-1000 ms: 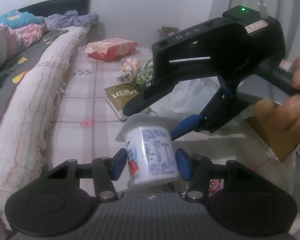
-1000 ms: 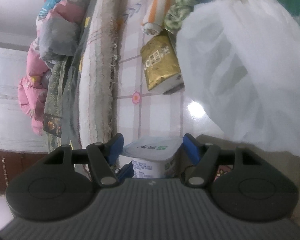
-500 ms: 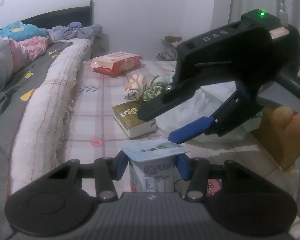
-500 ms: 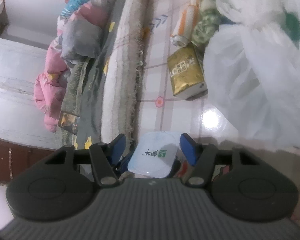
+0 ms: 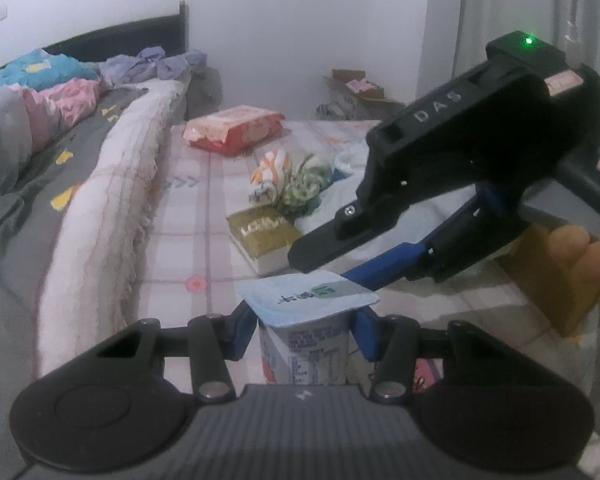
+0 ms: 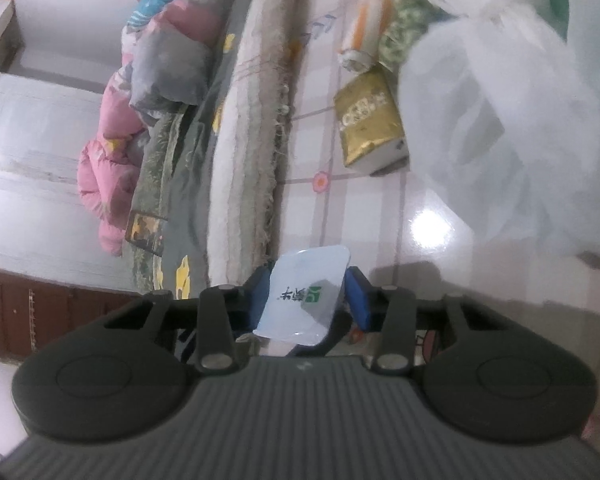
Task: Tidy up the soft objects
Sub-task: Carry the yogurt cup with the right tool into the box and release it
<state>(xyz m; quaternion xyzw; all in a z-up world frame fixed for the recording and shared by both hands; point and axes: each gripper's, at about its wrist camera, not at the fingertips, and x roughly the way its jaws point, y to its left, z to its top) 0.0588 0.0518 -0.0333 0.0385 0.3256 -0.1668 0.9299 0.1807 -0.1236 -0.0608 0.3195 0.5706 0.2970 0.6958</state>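
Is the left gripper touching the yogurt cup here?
Touching. In the left wrist view, the left gripper has both blue pads pressed against the sides of the yogurt cup, with no gap visible.

Dim, bluish indoor light. Overhead lamp glare on floor tile [image 6: 427,222]. My right view motion-blurred; fisheye bends edges.

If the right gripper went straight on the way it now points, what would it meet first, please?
Most likely the yogurt cup: the right gripper points down onto its foil lid, just above it. The left gripper holds the cup. Whether the fingers already touch the lid is unclear.
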